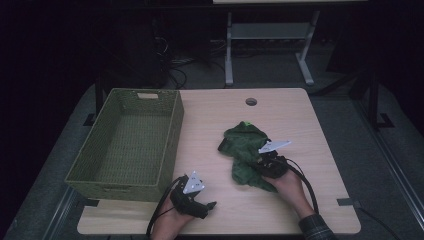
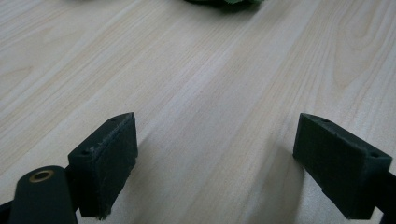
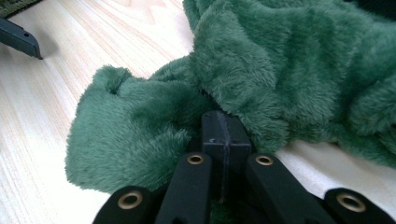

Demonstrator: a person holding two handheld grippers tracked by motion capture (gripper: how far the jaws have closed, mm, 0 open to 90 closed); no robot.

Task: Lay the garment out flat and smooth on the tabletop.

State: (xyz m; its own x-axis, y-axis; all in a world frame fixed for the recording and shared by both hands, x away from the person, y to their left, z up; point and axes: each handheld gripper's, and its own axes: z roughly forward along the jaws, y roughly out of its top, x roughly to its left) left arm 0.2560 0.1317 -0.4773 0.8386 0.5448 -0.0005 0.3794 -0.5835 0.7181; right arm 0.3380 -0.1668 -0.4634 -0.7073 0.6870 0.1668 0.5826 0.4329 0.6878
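A crumpled green fleece cloth (image 1: 242, 145) lies on the wooden table (image 1: 300, 120), right of centre. My right gripper (image 1: 264, 164) is at its near edge, and in the right gripper view its jaws (image 3: 223, 135) are pressed together with the green cloth (image 3: 261, 70) bunched over and around their tips. My left gripper (image 1: 207, 205) rests low over bare wood near the front edge, beside the basket's near corner. In the left gripper view it (image 2: 215, 163) stands open with nothing between its pads, and an edge of the cloth (image 2: 224, 2) shows at the top.
A green woven basket (image 1: 172, 130) with nothing in it takes up the table's left side. A round cable hole (image 1: 251, 101) sits near the far edge. The left gripper's jaw tip (image 3: 18, 39) shows in the right gripper view. Dark floor and desk legs lie beyond.
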